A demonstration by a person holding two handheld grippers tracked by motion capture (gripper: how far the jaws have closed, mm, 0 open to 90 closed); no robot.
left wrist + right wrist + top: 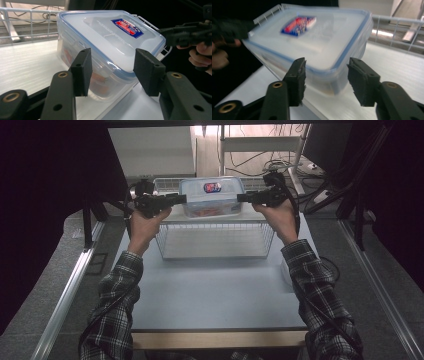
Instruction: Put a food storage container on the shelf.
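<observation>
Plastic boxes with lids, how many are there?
1. The plastic box sits on the white shelf above the wire basket, between the left hand-held gripper and the right hand-held gripper.

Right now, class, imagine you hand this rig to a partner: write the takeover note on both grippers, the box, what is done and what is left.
Left gripper: at the left end of the lidded plastic box, jaws apart, straddling its corner; contact cannot be told.
Right gripper: at the box's right end, jaws likewise apart around the corner.
Box: lid on, reddish contents inside, sitting on the white shelf atop the wire basket.
Done: both grippers lined up at the box ends.
Left: probably close in on the box and move it; destination unclear.
</observation>
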